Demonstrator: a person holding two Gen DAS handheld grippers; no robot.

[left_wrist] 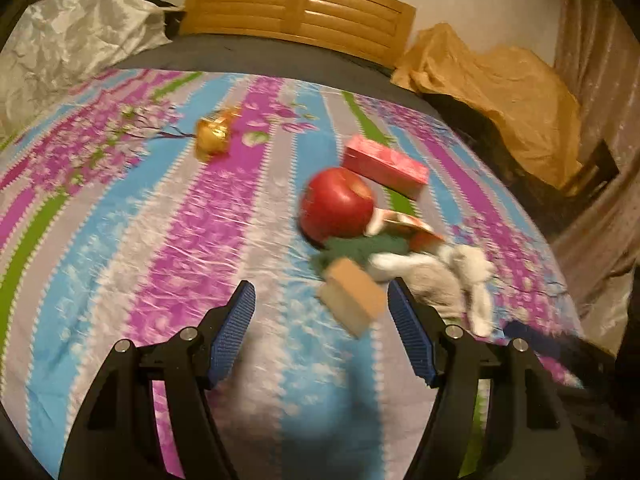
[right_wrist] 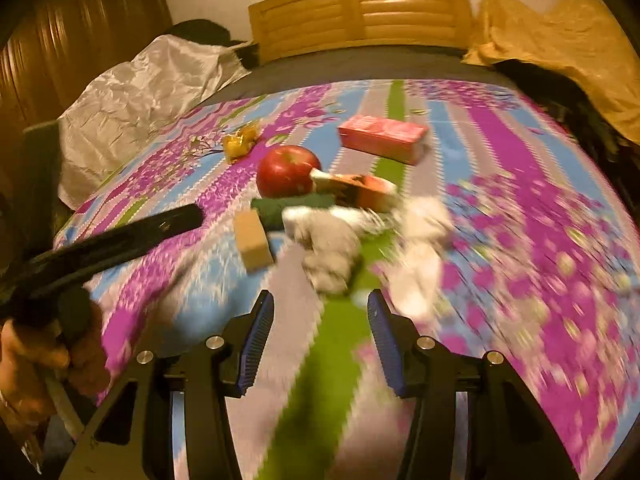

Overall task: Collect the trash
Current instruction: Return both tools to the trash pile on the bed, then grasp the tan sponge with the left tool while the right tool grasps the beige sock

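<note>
Over bedspread point(left_wrist: 120, 240) — both grippers' jaws spread wide, empty; blurred, apparently touching nothing.

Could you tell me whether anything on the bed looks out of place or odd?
Yes: a whole red apple lies on the striped bedsheet amid litter, touching a torn orange carton, with crumpled white tissue beside it. It looks intact, unlike the trash around it.

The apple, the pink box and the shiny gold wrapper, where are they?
red apple point(left_wrist: 336, 204): left wrist view, middle of its front skin.
pink box point(left_wrist: 386, 166): left wrist view, on its long side face.
gold wrapper point(right_wrist: 240, 144): right wrist view, middle of the crumpled foil.
</note>
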